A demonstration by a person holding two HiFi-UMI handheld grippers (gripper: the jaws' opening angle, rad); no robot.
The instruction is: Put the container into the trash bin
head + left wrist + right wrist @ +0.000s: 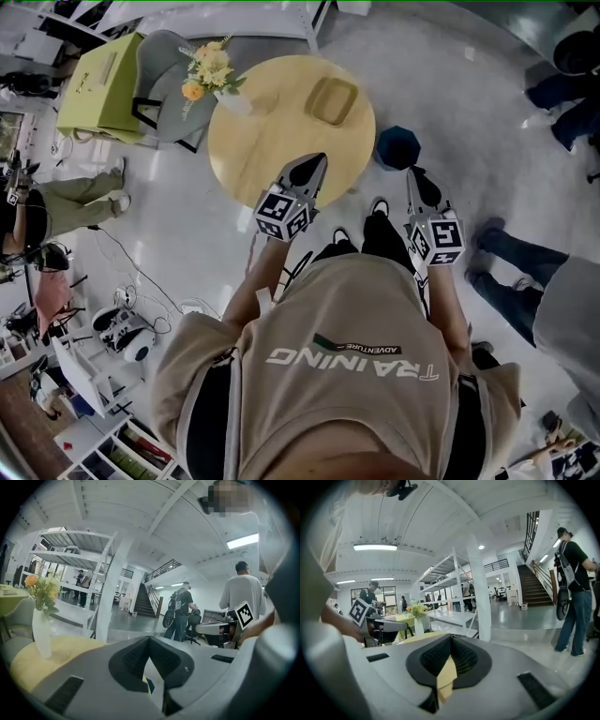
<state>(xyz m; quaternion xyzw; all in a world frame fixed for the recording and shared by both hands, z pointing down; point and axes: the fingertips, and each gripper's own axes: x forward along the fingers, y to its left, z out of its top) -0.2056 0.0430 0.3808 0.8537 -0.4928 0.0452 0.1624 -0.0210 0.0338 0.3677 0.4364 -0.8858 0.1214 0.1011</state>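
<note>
A shallow tan container (333, 100) lies on the far right part of the round wooden table (262, 141). A dark blue trash bin (397, 147) stands on the floor by the table's right edge. My left gripper (312, 165) hangs over the table's near edge, shut with nothing in it (149, 641). My right gripper (413, 175) is off the table just on the near side of the bin, also shut and empty (451, 639). Neither gripper view shows the container or the bin.
A white vase of flowers (214, 73) stands at the table's far left (41, 632). A grey chair (164, 84) and a green seat (101, 84) lie beyond it. People stand to the right (525, 272). A white rack (93, 573) and a pillar (480, 592) stand further off.
</note>
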